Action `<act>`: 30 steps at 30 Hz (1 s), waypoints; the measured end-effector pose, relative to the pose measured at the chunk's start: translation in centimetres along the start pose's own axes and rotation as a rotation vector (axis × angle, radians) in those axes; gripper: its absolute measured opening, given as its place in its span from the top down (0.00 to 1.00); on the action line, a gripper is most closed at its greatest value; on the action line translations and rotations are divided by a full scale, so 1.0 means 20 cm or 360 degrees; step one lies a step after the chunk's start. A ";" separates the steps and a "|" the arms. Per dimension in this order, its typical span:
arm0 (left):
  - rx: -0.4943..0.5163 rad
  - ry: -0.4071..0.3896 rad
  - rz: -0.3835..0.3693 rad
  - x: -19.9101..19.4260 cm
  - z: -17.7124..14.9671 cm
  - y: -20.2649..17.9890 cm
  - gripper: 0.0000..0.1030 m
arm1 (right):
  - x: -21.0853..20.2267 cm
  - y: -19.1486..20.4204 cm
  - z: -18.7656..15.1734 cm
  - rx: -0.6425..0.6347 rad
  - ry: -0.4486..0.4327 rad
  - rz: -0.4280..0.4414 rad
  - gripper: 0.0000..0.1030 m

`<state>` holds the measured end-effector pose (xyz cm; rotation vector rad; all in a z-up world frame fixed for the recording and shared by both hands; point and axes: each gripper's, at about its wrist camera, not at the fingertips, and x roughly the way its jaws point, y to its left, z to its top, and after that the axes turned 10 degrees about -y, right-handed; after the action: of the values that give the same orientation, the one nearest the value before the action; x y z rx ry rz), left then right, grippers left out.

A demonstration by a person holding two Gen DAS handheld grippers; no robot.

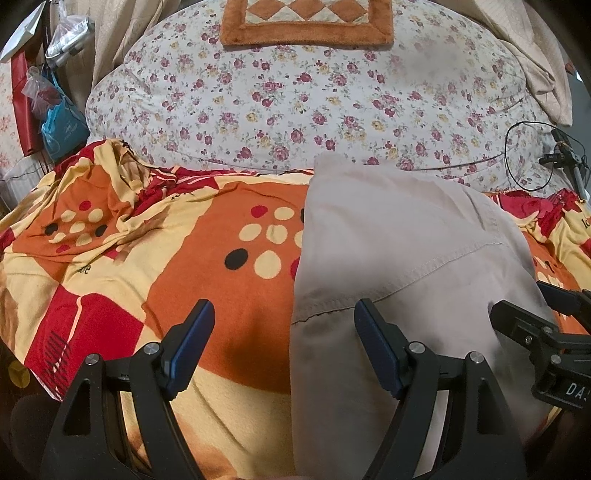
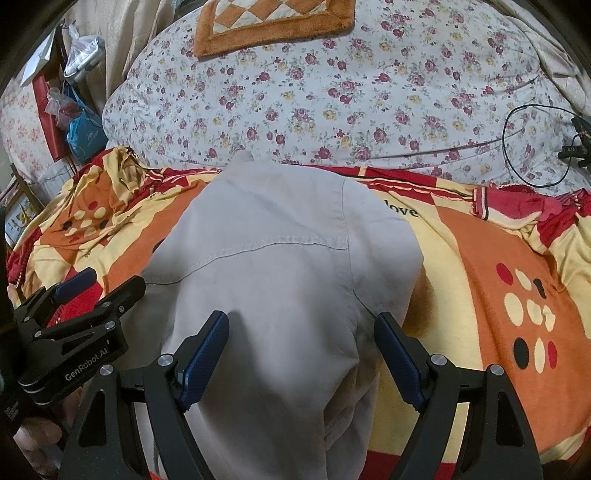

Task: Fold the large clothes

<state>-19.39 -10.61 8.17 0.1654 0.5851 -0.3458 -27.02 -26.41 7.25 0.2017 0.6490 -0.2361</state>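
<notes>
Setting: bedding fills both views, with an orange, red and cream patterned sheet (image 1: 229, 229) spread nearest the cameras.
Left gripper (image 1: 284, 310): jaws stand wide apart, nothing between the blue pads; it hangs above the sheet, straddling the left edge of the garment, and I cannot tell whether a tip touches cloth.
Right gripper (image 2: 301, 325): jaws also wide apart, clamped on nothing; both fingers sit over the near part of the garment, the right one close to its right edge.
Grippers together: side by side; each shows at the edge of the other's view.
Hand: part of a hand (image 2: 37, 439) shows at the lower left of the right wrist view, under the left gripper's body.
Garment: beige trousers (image 2: 280, 266) lie flat on the patterned sheet.
Garment axis: long axis runs from the grippers away toward the floral bedding; the far end narrows and reaches the sheet's far edge.
Garment detail: a stitched seam crosses it slantwise at mid-length.
Beyond: floral quilt (image 1: 303, 96), with an orange-bordered mat (image 1: 306, 22) on top.
Right side: a looped black cable (image 1: 524, 158) lies on the quilt.
Left side: hanging plastic bags (image 1: 62, 122).
</notes>
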 end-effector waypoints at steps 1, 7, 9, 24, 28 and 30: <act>0.0000 0.0001 0.0001 0.00 0.00 0.00 0.24 | 0.00 0.00 0.00 -0.0001 0.0000 0.0000 0.20; 0.0000 0.0003 0.0003 0.00 0.00 0.00 0.24 | 0.00 0.00 0.00 0.0001 0.0000 0.0000 0.20; -0.0002 0.0004 0.0001 0.00 0.00 -0.01 0.24 | 0.00 0.00 0.00 0.0000 0.0002 0.0000 0.20; -0.0004 0.0010 0.0002 0.00 0.00 0.00 0.24 | 0.01 0.00 0.00 0.0001 0.0004 -0.0001 0.20; -0.0001 0.0006 0.0006 0.00 0.00 0.00 0.24 | 0.01 0.00 0.00 0.0002 0.0004 -0.0001 0.19; -0.0005 0.0009 0.0002 0.00 0.00 0.00 0.24 | 0.01 0.01 -0.01 0.0001 0.0005 -0.0001 0.19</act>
<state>-19.34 -10.65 8.10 0.1635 0.5914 -0.3434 -26.89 -26.32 7.04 0.2026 0.6518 -0.2365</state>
